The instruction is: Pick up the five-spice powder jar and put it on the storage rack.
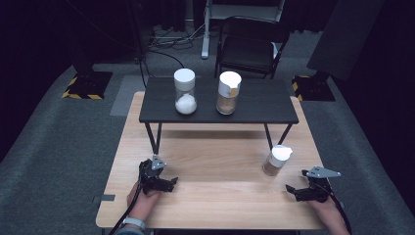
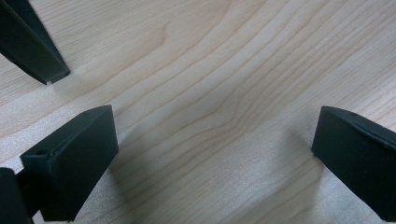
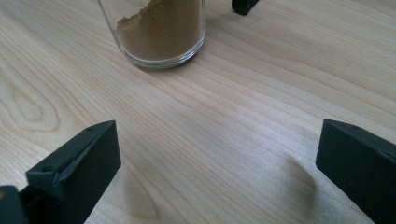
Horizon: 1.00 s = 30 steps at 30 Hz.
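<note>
So far nothing is grasped: on the bench (image 1: 210, 196) the right gripper (image 1: 299, 192) rests released, fingers (image 3: 74, 168) spread, just right of the near brown-spice jar (image 1: 276, 160); the left gripper (image 1: 164, 183) lies likewise released. Up close, powder slopes inside the jar (image 3: 161, 28); its lid seems tilted, perhaps.

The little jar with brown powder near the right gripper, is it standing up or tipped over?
Standing up. The jar rests on its base on the wooden table, white lid on top.
</note>
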Tool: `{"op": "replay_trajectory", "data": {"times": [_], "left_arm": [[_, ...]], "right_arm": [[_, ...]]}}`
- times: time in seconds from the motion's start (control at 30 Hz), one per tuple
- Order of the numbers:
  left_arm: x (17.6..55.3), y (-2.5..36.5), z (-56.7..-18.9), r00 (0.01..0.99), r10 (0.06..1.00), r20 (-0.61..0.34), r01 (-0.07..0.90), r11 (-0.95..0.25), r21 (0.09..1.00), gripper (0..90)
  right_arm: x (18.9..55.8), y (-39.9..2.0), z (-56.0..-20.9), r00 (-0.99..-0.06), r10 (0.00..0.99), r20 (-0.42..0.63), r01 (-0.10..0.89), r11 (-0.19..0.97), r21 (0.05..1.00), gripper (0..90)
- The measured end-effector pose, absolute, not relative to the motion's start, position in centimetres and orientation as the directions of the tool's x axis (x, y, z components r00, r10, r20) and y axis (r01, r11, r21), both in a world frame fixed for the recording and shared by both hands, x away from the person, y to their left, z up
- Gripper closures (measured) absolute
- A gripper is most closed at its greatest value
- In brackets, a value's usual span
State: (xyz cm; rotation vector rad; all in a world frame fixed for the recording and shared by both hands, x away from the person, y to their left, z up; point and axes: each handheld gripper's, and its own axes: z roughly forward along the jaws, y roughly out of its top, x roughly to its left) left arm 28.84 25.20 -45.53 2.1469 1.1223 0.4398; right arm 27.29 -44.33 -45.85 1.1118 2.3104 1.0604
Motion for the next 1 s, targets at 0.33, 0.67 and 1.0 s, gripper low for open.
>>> {"op": "replay_trajectory", "data": {"times": [0.33, 0.67, 1.0], "left_arm": [[28.8, 25.2, -45.5, 0.574, 0.819, -0.01, 0.594, -0.408, 0.693, 0.2], [28.8, 25.2, -45.5, 0.573, 0.82, -0.01, 0.595, -0.407, 0.693, 0.1], [28.8, 25.2, -45.5, 0.573, 0.82, -0.01, 0.595, -0.408, 0.693, 0.2]], "right_arm": [[27.1, -44.4, -46.0, -0.619, 0.785, 0.003, 0.497, 0.389, 0.775, 0.0], [27.4, -44.0, -45.7, -0.619, 0.786, 0.004, 0.489, 0.381, 0.785, 0.0], [28.2, -43.1, -45.3, -0.642, 0.767, 0.008, 0.458, 0.375, 0.806, 0.0]]}}
